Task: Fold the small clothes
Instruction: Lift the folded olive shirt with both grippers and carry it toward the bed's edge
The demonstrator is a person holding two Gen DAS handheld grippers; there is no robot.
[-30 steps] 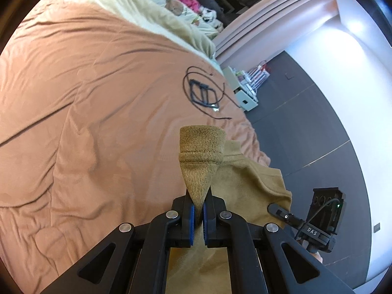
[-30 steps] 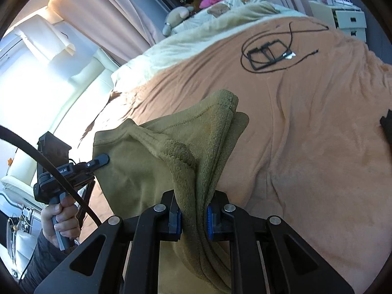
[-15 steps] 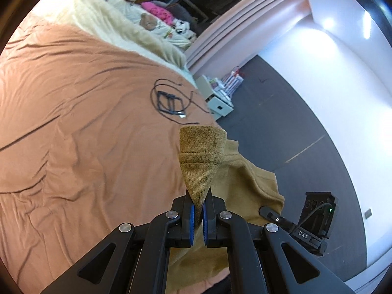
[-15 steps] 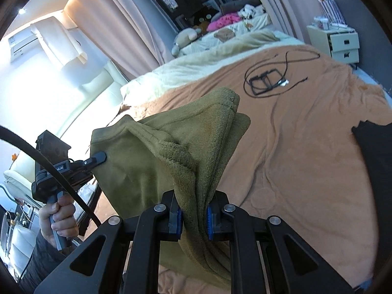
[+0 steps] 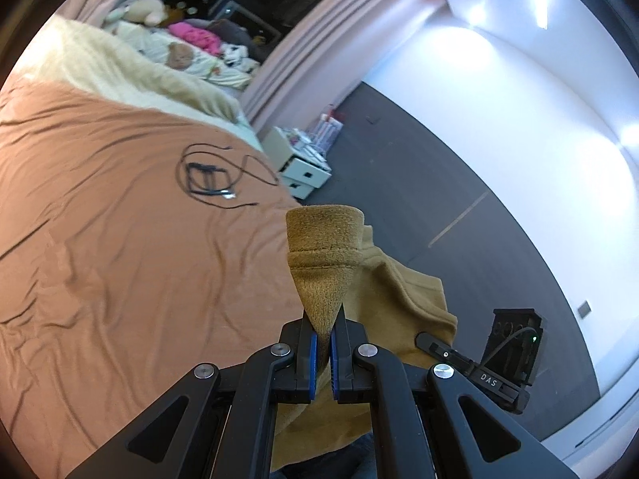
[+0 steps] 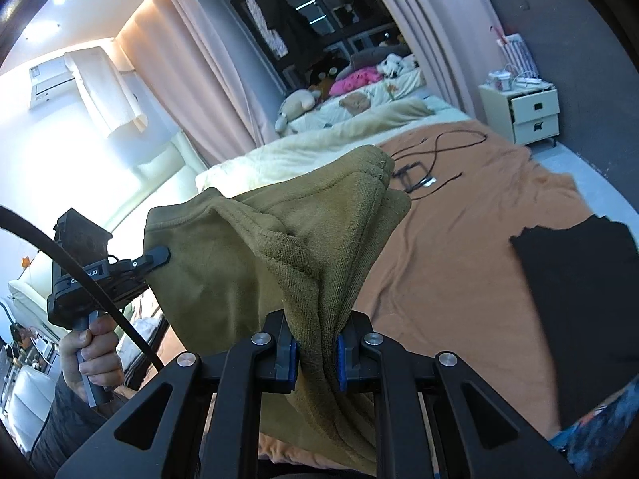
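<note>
Between the blue pads at 6 o'clock in the left wrist view, the left gripper (image 5: 323, 337) is clamped on a ribbed cuff of the olive garment (image 5: 325, 253); the cuff fans upward in a cone from the pinch. In the right wrist view the right gripper (image 6: 315, 353) is clamped on a thick bunch of the same garment (image 6: 247, 275), also at 6 o'clock.

Versus a second ago: both grips unchanged, same cloth between the pads. The garment now hangs in the air between the two grippers, clear of the orange bedspread (image 5: 104, 263), where earlier its body lay on it. Both views now take in more room: window, curtains (image 6: 207, 80) and more grey floor (image 5: 419, 183). A black garment (image 6: 579, 299) has come into view at 3 o'clock on the right side of the bed.

Garment look: olive, fleecy terry inside, stitched hems, slack fold sagging between the two pinch points.

In the right wrist view the left gripper (image 6: 161, 255) bites the garment edge at 9 o'clock, with the hand (image 6: 90, 355) on its handle below.

Farther out: black cable loop (image 5: 211, 177) at 11 o'clock, cream blanket (image 5: 120, 76) beyond, white nightstand (image 6: 523, 113) at 2 o'clock.

Hard to tell: garment type; its lower part is cut off behind the gripper frames. The bedspread is motion-blurred in the left view.
</note>
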